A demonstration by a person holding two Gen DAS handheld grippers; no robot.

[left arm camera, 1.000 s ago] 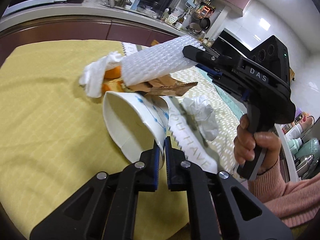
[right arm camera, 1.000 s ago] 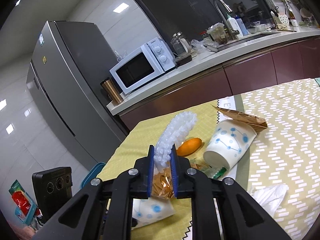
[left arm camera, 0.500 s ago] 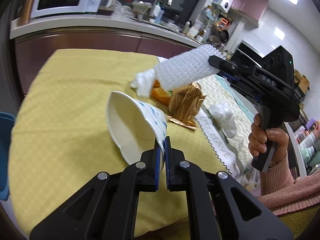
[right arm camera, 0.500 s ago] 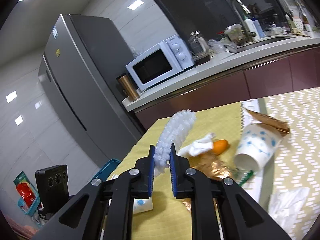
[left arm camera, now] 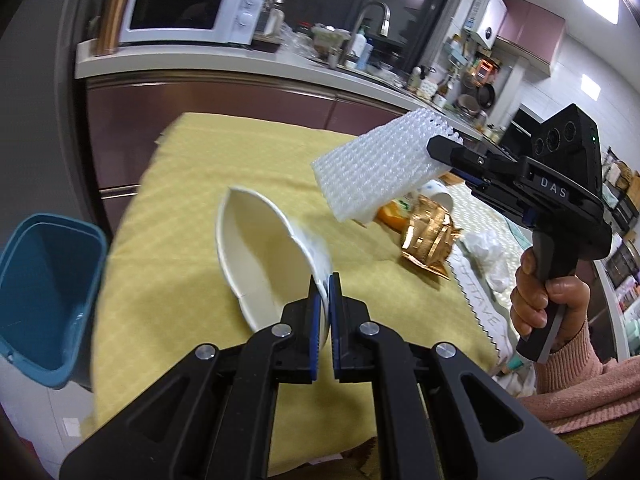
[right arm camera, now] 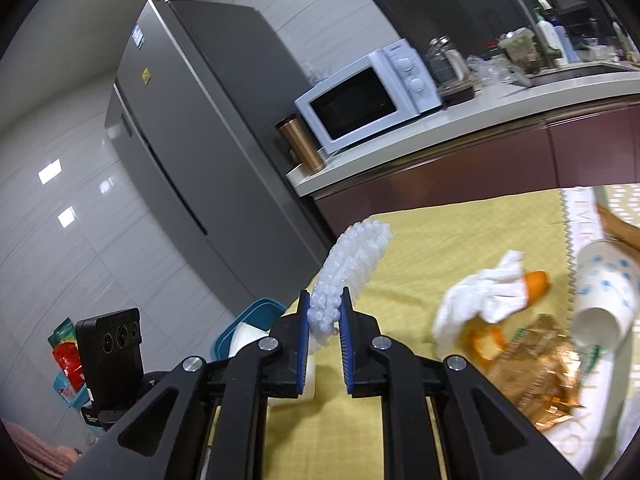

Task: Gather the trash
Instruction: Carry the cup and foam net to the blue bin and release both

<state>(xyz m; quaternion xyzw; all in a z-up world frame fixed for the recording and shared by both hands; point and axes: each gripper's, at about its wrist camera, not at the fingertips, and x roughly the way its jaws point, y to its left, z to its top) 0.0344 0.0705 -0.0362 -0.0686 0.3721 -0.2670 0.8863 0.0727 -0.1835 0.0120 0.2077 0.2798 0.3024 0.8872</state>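
Observation:
My left gripper [left arm camera: 325,286] is shut on the rim of a crushed white paper cup [left arm camera: 260,256], held above the yellow tablecloth [left arm camera: 192,216]. My right gripper [right arm camera: 325,307] is shut on a white foam fruit net [right arm camera: 352,258], which sticks out past its fingers; in the left wrist view the same net [left arm camera: 376,168] hangs in the air over the table. A blue bin [left arm camera: 44,296] stands on the floor left of the table, its rim [right arm camera: 256,312] peeking behind the right gripper. On the cloth lie a gold wrapper [left arm camera: 430,240], a white tissue [right arm camera: 480,300], orange peel [right arm camera: 536,282] and another paper cup [right arm camera: 604,304].
A kitchen counter [left arm camera: 224,64] with a white microwave [left arm camera: 196,8] and a copper tumbler [left arm camera: 110,14] runs behind the table. A grey fridge [right arm camera: 208,128] stands to the left. A crumpled tissue [left arm camera: 486,246] lies on the white runner at the right.
Both grippers have swung left with their loads, toward the table's left end. The blue bin has come into the left wrist view. The trash pile on the cloth has not moved.

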